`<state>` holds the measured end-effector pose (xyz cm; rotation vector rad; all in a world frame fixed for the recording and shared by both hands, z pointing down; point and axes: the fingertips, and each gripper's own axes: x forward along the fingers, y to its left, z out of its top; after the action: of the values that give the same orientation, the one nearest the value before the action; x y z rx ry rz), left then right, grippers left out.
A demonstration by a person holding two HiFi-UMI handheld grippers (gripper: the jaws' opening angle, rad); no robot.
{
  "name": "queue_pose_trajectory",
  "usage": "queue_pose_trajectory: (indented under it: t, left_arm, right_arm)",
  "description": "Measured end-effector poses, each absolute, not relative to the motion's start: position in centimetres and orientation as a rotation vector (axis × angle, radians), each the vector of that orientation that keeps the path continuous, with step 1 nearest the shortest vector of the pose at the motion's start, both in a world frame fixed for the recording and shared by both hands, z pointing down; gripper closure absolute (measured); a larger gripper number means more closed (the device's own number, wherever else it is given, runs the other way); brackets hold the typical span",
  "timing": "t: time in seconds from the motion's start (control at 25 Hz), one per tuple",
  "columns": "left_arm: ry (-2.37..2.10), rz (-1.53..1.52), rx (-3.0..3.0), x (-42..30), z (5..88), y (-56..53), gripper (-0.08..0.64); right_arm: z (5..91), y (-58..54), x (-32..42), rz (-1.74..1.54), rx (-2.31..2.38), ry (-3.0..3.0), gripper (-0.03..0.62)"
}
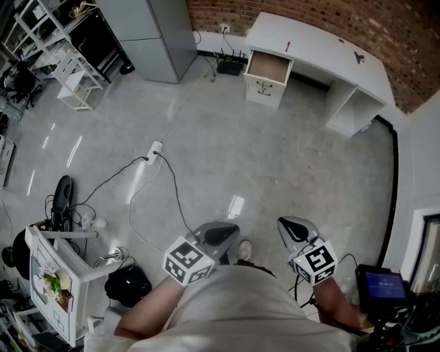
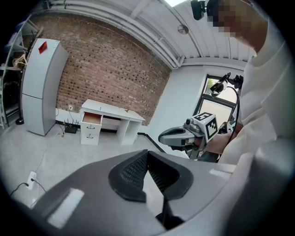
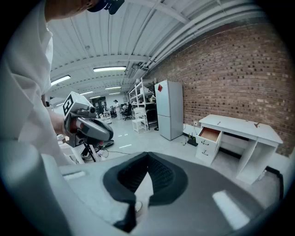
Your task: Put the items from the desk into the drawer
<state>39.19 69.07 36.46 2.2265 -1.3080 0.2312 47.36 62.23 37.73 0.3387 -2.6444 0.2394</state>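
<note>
**Q:** Brick wall (image 1: 309,14) above, grey floor (image 1: 275,151) below. Which step does this plate show?

**A:** The approach, as far as you can judge from it. The white desk (image 1: 323,38) stands against the wall at your 1 o'clock. It is well apart from you, with bare floor between, and no item is in hand yet.

**Q:** Where is the drawer?

**A:** At your 12 o'clock, at the top of the desk's pedestal. The drawer (image 1: 269,66) is pulled out and its wooden bottom looks bare. The fronts under it are closed.

**Q:** And your tools?

**A:** You hold both low, close to your waist. The left gripper (image 1: 227,232) sits at 7 o'clock and the right gripper (image 1: 289,225) at 5 o'clock, both pointing toward the desk. In each gripper view the ribbed pads meet at their tips with nothing between them.

**Q:** What is to be moved?

**A:** Two small things lie on the desktop. A red item (image 1: 287,46) is just past the drawer, and a dark item (image 1: 358,57) is toward the desk's 3 o'clock end. Both are too small to identify.

**Q:** What does the next move call for?

**A:** You probably need to walk up to the desk first. Then part one gripper's jaws over the nearer red item. Both pieces look thin, so expect to need a low, careful pinch.
</note>
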Motion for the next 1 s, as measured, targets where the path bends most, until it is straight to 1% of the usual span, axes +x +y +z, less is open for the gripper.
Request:
queue_pose_trajectory:
  t: [0.16, 0.32, 0.72, 1.0]
  left_arm:
    - [-1.322, 0.219, 2.234, 37.6, 36.1, 68.1, 0.552]
    - [-1.325, 0.224, 2.252, 34.2, 36.6, 65.3, 0.552]
    - [-1.228, 0.192, 2.351, 21.7, 35.2, 55.2, 0.552]
    - [-1.165, 0.260, 2.394, 14.1, 36.1, 49.5, 0.518]
  right_arm:
    - [37.8, 60.7, 46.7, 0.217, 0.360, -2.645, 0.591]
    - [37.9, 57.9, 44.2, 0.193, 0.387, -2.646, 0.591]
    - [36.2, 48.7, 31.8, 0.171, 0.483, -2.615, 0.589]
    - [35.5, 42.5, 24.7, 0.201, 0.609, -2.614, 0.553]
